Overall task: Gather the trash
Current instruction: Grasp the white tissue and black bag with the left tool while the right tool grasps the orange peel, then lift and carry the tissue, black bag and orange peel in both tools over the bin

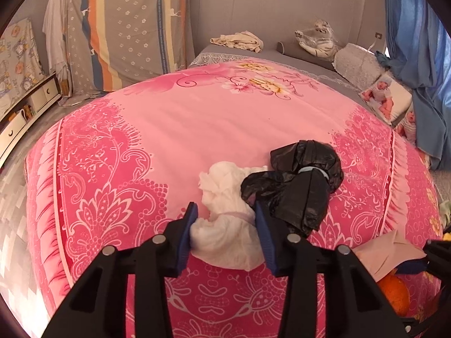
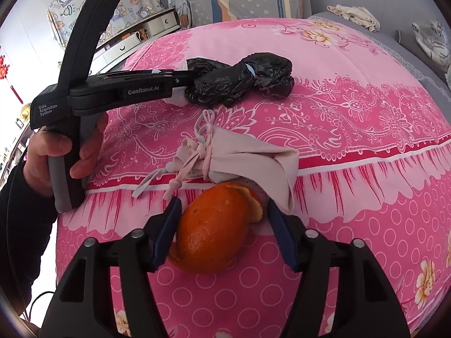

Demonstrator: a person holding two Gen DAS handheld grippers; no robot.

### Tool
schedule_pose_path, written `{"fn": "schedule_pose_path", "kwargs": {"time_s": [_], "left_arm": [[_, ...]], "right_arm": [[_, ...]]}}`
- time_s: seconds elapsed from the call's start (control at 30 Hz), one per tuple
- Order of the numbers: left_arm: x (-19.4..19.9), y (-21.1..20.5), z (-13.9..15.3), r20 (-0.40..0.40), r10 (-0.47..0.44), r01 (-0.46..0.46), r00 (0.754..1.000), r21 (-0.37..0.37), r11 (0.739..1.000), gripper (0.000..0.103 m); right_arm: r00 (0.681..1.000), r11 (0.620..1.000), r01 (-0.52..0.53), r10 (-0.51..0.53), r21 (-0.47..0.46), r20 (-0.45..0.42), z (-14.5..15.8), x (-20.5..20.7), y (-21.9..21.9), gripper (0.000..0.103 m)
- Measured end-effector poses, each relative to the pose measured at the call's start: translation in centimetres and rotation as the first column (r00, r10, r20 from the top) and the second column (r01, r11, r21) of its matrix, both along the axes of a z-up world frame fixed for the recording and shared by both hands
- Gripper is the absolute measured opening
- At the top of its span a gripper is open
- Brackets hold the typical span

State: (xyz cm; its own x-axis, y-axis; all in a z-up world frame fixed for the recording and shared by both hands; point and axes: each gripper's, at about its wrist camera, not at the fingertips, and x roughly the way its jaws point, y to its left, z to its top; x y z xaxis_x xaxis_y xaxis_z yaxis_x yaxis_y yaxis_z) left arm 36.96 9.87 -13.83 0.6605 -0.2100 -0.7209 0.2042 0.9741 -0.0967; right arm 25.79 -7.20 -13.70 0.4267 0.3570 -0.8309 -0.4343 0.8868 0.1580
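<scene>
On the left, a person's hand [image 2: 60, 152] grips the handle of the left tool [image 1: 225, 219], which reaches across the pink floral bedspread [image 1: 197, 129]. Its blue fingers [image 1: 186, 239] sit on either side of a crumpled white tissue wad [image 1: 225, 225], touching it on both sides, so the left tool is clenched around the tissue. Just right of the tissue, and touching it, lies a black plastic trash bag [image 1: 298, 180], bunched up and tied around its middle with a pale blue band, resting on the bed.

Nearer the bed's edge, a pale pink drawstring pouch [image 2: 242, 157] lies on its side with its cords trailing to the left. Directly below it is an orange peel [image 2: 214, 231], its outer skin facing up and one curl of rind lifted at the top right. The right tool [image 2: 222, 233] straddles this peel: its left finger [image 2: 166, 231] touches the peel, while the right one stands a little apart from it, so the right tool is spread wide and not gripping.

Far right, at the head of the bed, a grey pillow [image 1: 355, 62] and a plush tiger [image 1: 318, 42] sit by a blue curtain [image 1: 417, 56].
</scene>
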Motion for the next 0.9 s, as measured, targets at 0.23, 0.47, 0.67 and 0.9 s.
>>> {"fn": "schedule_pose_path", "kwargs": {"time_s": [0.23, 0.47, 0.67, 0.9], "left_arm": [[-1.5, 1.4, 1.1, 0.014, 0.036, -0.036, 0.999, -0.027, 0.999, 0.029], [-3.7, 3.2, 2.7, 0.039, 0.074, -0.072, 0.996, -0.053, 0.996, 0.022], [-6.4, 4.3, 3.8, 0.063, 0.101, -0.096, 0.993, -0.069, 0.993, 0.021], [-10.1, 4.9, 4.8, 0.082, 0.122, -0.116, 0.989, -0.071, 0.991, 0.021]], "right_arm": [[1.0, 1.0, 0.001, -0.001, -0.011, 0.018, 0.6, -0.9, -0.2, 0.04], [0.999, 1.0, 0.011, -0.012, 0.017, 0.044, 2.4, -2.6, -1.2, 0.039], [0.997, 0.999, 0.016, -0.018, 0.037, 0.072, 4.0, -4.3, -2.0, 0.039], [0.996, 0.998, 0.02, -0.025, 0.062, 0.088, 5.2, -5.9, -2.8, 0.039]]}}
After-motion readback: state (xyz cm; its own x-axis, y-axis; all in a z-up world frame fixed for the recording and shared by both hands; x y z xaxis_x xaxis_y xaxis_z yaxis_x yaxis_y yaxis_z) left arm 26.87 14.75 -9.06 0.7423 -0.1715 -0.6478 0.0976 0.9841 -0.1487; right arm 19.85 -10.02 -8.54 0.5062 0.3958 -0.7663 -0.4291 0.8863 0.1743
